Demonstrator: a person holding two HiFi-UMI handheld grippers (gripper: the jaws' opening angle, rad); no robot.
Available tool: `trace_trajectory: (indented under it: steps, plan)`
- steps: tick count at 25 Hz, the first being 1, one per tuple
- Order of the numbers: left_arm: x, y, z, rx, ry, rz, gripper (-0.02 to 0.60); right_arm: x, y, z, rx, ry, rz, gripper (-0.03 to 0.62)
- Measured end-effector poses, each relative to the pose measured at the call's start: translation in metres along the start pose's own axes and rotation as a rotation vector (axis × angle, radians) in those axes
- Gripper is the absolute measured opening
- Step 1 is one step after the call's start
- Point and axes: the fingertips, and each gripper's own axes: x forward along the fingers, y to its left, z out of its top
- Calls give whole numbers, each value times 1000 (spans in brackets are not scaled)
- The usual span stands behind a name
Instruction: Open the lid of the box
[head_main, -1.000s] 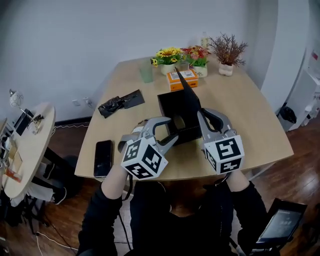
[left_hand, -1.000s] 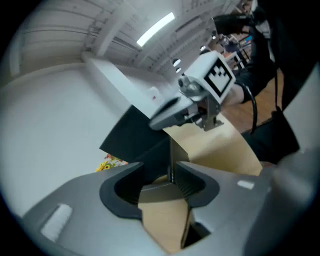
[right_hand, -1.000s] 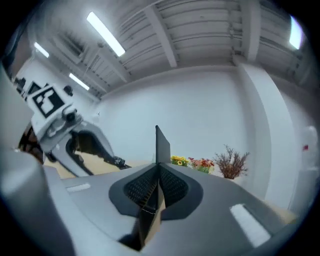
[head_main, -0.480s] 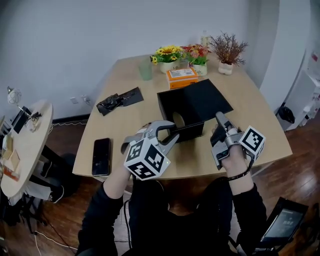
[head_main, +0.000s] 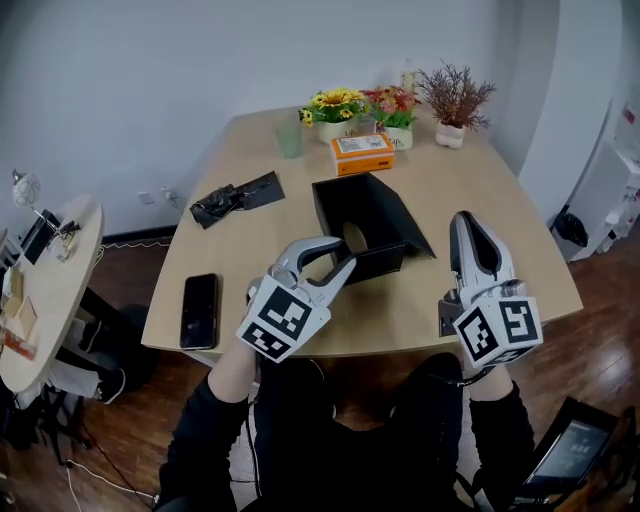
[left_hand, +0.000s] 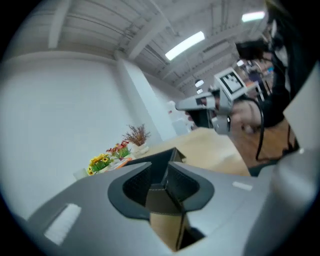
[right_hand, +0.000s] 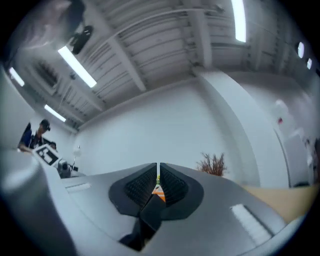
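Fingers of your left gripper (head_main: 342, 262) pinch the black box's (head_main: 383, 264) front wall, mid-frame; your right gripper (head_main: 463, 220), lower right, is closed on nothing. The raised lid (head_main: 397, 215) hides the box's right wall.

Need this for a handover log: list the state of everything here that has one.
box: open, upright on the table
lid: open, tilted over to the right
left gripper: shut on the box's front edge
right gripper: shut, empty, clear of the box
phone: screen dark, lying flat
orange carton: closed
cup: upright
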Motion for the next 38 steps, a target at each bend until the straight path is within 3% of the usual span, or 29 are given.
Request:
trace_trajectory:
  steps: [3,6,8,11,20,38]
  plan:
    - [-29,15,30,-264,-216,54,81,-5,31,9,-148,-40,75,11]
    - [-57,20,55,-361,-375,130,81,-9,51,5,-199,-50,132,8]
    - [-71,19,64,-352,-427,199,81,-11,60,5,-233,-70,150,0]
    - [-83,13,67,-305,-437,282,80,-16,74,9,-281,-106,172,0]
    - [-88,14,62,-271,-435,411,78,-21,80,7,-290,-122,183,0]
    - [-85,9,56,-276,-426,420,78,-26,83,-3,-320,-111,158,0]
